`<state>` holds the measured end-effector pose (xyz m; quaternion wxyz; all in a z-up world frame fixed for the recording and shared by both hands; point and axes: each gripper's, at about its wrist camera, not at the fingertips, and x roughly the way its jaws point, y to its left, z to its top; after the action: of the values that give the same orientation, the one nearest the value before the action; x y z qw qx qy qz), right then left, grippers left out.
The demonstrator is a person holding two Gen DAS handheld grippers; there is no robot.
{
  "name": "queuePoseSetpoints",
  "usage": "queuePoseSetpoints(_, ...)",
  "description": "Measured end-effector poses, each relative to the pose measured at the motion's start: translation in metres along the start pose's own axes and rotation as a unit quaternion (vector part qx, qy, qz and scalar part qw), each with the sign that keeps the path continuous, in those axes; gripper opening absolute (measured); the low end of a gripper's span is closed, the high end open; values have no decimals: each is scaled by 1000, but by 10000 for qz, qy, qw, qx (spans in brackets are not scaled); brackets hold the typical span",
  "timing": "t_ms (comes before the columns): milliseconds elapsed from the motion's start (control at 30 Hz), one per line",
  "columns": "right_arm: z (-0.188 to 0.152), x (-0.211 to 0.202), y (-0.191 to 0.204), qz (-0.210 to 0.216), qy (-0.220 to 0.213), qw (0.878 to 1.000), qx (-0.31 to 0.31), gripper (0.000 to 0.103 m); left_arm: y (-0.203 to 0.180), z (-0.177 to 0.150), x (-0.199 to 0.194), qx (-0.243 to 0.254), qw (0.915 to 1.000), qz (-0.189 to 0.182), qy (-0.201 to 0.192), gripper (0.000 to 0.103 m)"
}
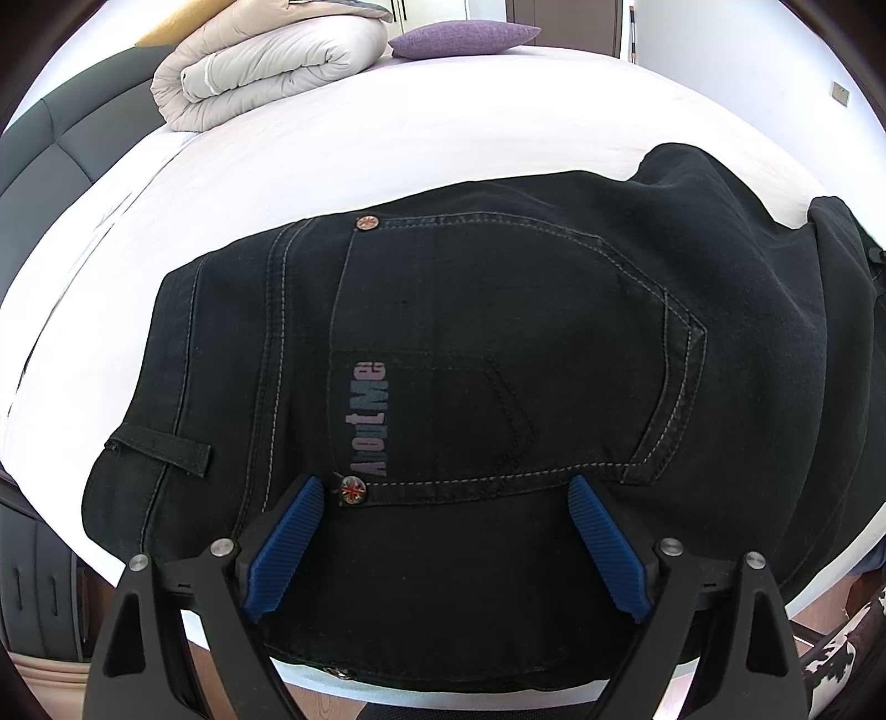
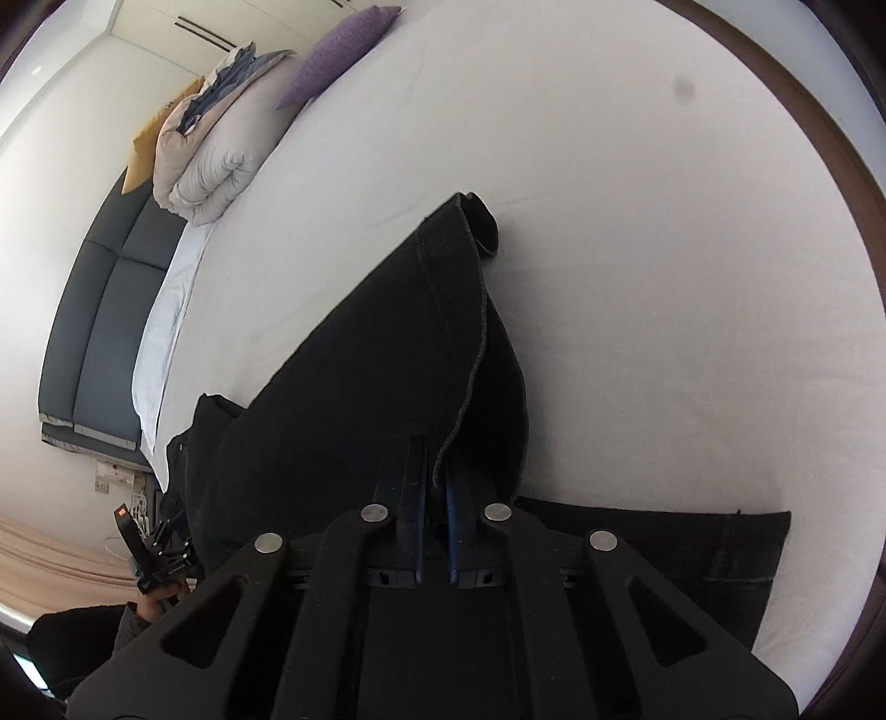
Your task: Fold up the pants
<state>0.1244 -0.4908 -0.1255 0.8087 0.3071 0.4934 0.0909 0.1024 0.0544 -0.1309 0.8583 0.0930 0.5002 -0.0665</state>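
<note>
White bed sheet (image 1: 443,138) beneath our work, black pants (image 1: 498,343) spread across its near edge, our left gripper (image 1: 443,543) hovering jaws wide apart over the back pocket (image 1: 498,354), our right gripper (image 2: 434,498) clamped shut on a raised pant leg (image 2: 387,360), folded duvet (image 1: 266,61) and purple pillow (image 1: 465,36) far behind.

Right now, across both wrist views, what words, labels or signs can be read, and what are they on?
"AboutMe": printed sideways on the back pocket of the black denim pants.
Round metal rivet at the pocket corner: a flag design, no readable text.
Right wrist view: no legible text.
</note>
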Motion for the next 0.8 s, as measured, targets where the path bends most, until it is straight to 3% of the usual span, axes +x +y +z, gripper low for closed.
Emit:
queuePoseSetpoints(267,-38,-129,59,647,-887,9939,136,4,3,6,2,201,9995,-146,171,96)
queuePoseSetpoints(400,-84,-183,43,695,-1364,9866,560,4,3,12,6,374,9983,-297,340,99)
queuePoseSetpoints(467,-114,-184,11,553,-1342,9843,1007,4,3,14,7,447,9975,-357,407,100)
queuePoseSetpoints(567,-161,-155,-35,292,-960,9810,1660,5,2,18,10,544,9962,-432,521,101)
queuePoseSetpoints(667,-199,-131,-51,662,-901,9723,2053,6,1,21,10,599,9953,-462,599,102)
queuePoseSetpoints(800,-219,-127,-44,1033,-1077,9709,1874,6,-1,21,11,601,9952,-446,630,103)
